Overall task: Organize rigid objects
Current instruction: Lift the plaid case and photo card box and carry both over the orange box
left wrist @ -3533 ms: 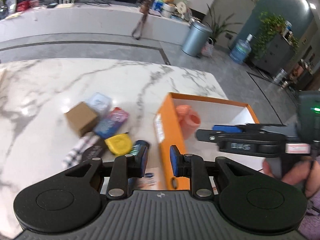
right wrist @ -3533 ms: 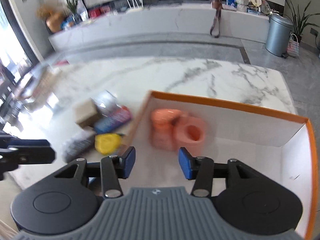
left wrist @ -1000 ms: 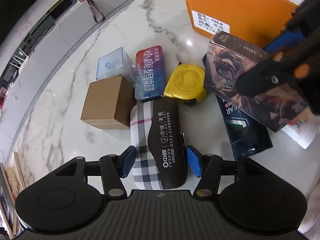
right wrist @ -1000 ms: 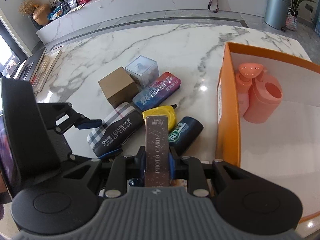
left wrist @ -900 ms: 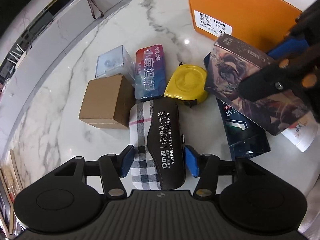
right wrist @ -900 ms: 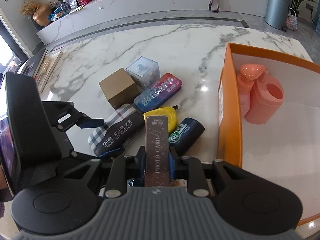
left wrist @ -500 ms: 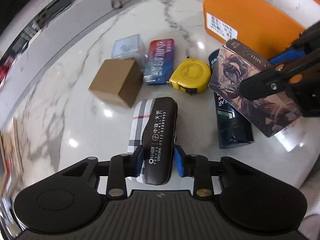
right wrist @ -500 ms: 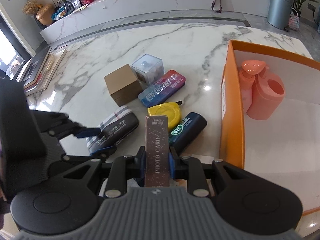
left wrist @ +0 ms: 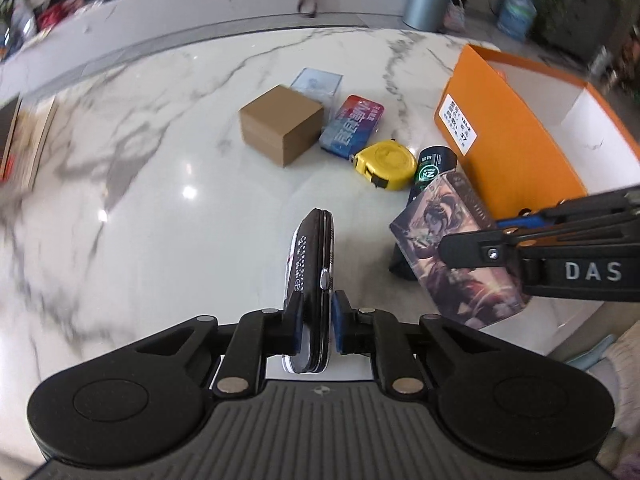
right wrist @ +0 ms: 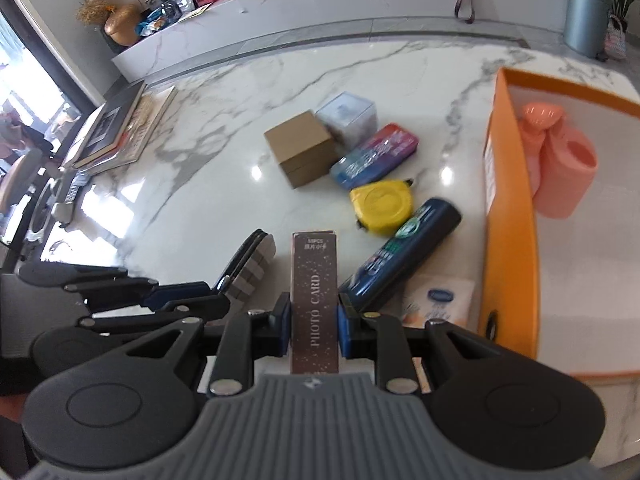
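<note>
My left gripper [left wrist: 316,309] is shut on a plaid-and-black zip case [left wrist: 312,248], which it holds on edge above the marble table [left wrist: 160,220]. My right gripper [right wrist: 314,320] is shut on a dark "PHOTO CARD" box [right wrist: 314,280], whose printed face shows in the left wrist view as the picture box [left wrist: 444,240]. The two grippers are side by side, the left gripper [right wrist: 200,294] just left of the card box. An orange box [right wrist: 508,216] stands open to the right, holding pink plastic pieces [right wrist: 560,176].
On the table lie a cardboard cube [left wrist: 280,124], a clear box [left wrist: 316,82], a red-blue tin [left wrist: 352,126], a yellow tape measure [left wrist: 386,164], a dark blue tube [right wrist: 404,252] and a white packet [right wrist: 440,300]. Books [right wrist: 112,128] sit at the far left edge.
My left gripper closed on the plaid case, lifted it off the table and rolled it onto its edge. The right gripper kept its hold on the card box and drifted slightly.
</note>
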`<state>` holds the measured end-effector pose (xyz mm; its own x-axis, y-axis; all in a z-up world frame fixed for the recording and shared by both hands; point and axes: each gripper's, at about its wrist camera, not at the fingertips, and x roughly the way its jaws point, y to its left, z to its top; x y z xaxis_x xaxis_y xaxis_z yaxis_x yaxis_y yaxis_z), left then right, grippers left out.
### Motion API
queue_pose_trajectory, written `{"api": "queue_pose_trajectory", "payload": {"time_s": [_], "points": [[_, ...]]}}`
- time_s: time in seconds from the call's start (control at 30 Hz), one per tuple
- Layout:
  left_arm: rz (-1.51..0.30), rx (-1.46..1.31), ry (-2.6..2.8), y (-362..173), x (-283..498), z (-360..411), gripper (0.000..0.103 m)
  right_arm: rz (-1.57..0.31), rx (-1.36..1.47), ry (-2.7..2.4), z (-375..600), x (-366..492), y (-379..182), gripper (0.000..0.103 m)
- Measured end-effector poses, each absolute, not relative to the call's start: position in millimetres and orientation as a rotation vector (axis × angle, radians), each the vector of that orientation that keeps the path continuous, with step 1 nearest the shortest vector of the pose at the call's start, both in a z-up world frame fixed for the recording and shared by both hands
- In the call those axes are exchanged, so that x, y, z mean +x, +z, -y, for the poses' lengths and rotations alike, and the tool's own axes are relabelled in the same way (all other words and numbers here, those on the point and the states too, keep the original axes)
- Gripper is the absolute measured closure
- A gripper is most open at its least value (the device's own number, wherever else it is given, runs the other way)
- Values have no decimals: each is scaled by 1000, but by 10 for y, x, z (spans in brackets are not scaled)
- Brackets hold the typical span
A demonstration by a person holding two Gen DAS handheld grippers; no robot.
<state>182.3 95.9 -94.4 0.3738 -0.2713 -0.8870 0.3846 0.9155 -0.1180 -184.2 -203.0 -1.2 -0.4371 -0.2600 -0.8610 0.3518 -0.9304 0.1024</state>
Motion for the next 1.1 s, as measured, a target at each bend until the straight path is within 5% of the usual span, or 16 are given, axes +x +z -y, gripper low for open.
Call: {"api": "queue_pose_trajectory", "payload": {"time_s": [0.27,0.8,1.1], "points": [[-1168,-78,-412,-940,1546,-1304,88,-55,1460,-2254,2202,-1707,-181,80],[-1147,161,-487,-1089,1592,-1014,71,-54,1584,-2204,2308,-1732,-546,80],[-1101,286,-468,-1150,1577,-915,70,-38,1563,-2189,2320,-1747,-532,80]]}}
